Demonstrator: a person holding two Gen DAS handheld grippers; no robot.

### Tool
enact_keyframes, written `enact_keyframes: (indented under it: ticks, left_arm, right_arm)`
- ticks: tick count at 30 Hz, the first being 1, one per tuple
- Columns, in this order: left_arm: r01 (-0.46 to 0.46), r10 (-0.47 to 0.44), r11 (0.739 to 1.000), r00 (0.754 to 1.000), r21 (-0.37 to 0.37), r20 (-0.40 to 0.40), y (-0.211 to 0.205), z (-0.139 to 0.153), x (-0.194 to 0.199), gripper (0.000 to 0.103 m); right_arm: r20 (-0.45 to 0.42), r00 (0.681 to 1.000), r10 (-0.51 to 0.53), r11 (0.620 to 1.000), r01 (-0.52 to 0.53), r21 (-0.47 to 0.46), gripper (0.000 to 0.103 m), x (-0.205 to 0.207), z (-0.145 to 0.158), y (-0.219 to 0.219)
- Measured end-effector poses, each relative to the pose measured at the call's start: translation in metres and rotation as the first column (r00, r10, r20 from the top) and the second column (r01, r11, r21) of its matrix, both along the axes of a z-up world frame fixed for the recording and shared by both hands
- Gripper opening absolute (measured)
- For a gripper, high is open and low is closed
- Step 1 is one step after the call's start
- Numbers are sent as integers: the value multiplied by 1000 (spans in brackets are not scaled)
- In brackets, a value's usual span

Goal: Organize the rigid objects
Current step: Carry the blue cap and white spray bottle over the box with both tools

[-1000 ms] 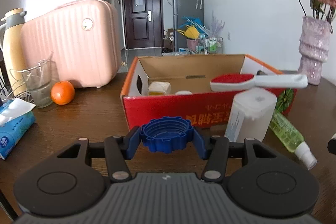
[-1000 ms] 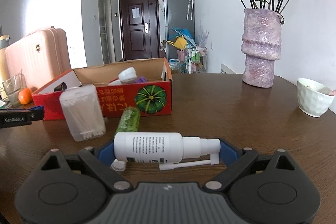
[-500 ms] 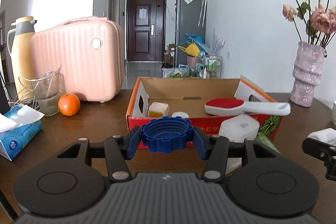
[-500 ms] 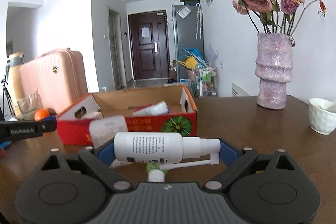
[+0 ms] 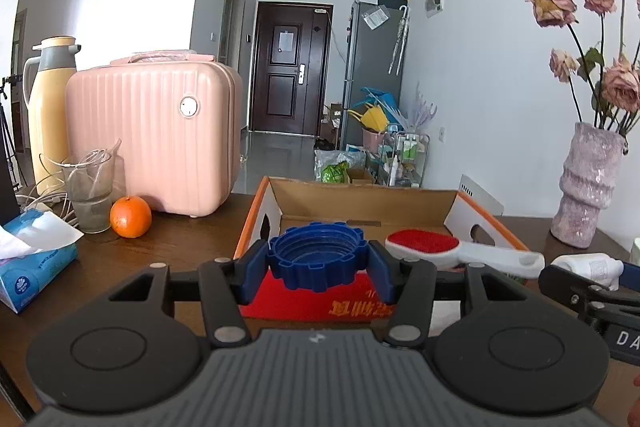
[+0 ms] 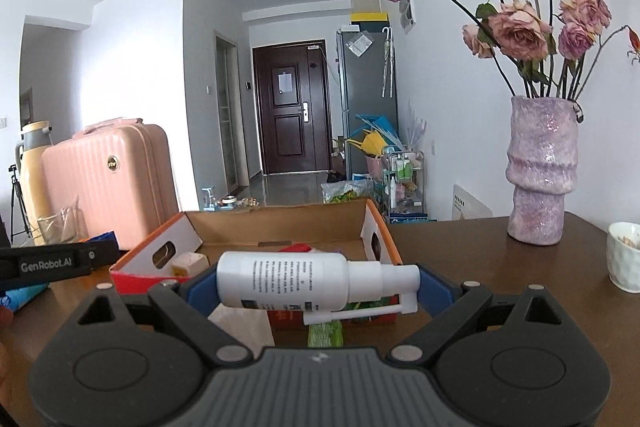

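My left gripper (image 5: 318,265) is shut on a blue ridged cap (image 5: 316,254), held above the near wall of the red cardboard box (image 5: 320,301). A red-and-white lint brush (image 5: 452,249) lies across the box's right side. My right gripper (image 6: 316,287) is shut on a white spray bottle (image 6: 288,285) lying sideways, nozzle to the right, held in front of the box (image 6: 280,227). A small yellow-and-white carton (image 6: 188,263) sits inside the box. The right gripper also shows at the right edge of the left wrist view (image 5: 588,281).
A pink suitcase (image 5: 160,135), a cream thermos (image 5: 48,107), a glass (image 5: 90,193), an orange (image 5: 131,217) and a tissue pack (image 5: 32,259) stand at the left. A purple vase (image 6: 542,167) and a white bowl (image 6: 624,255) stand at the right. A green bottle (image 6: 325,333) and a clear container (image 6: 244,325) lie before the box.
Both grippers have risen with their objects and now look over the box's rim from higher up. The clear container and green bottle have dropped low in both views.
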State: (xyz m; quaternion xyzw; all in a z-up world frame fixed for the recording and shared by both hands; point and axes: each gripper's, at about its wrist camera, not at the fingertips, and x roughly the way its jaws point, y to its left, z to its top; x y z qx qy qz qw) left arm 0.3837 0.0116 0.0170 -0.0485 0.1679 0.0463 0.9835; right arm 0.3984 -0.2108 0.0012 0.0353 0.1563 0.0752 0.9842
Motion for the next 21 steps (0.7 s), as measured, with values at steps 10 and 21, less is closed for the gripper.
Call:
enact_keyframes:
  ticks: [10, 21]
  left_arm:
    - [-22, 22, 1000, 1000, -20, 12, 0, 5, 20, 54]
    - [-36, 37, 999, 999, -29, 18, 3, 6, 46, 54]
  right_arm:
    - [25, 1000, 15, 1000, -14, -8, 97, 26, 10, 8]
    - [20, 1000, 17, 999, -16, -35, 97, 58, 12, 18]
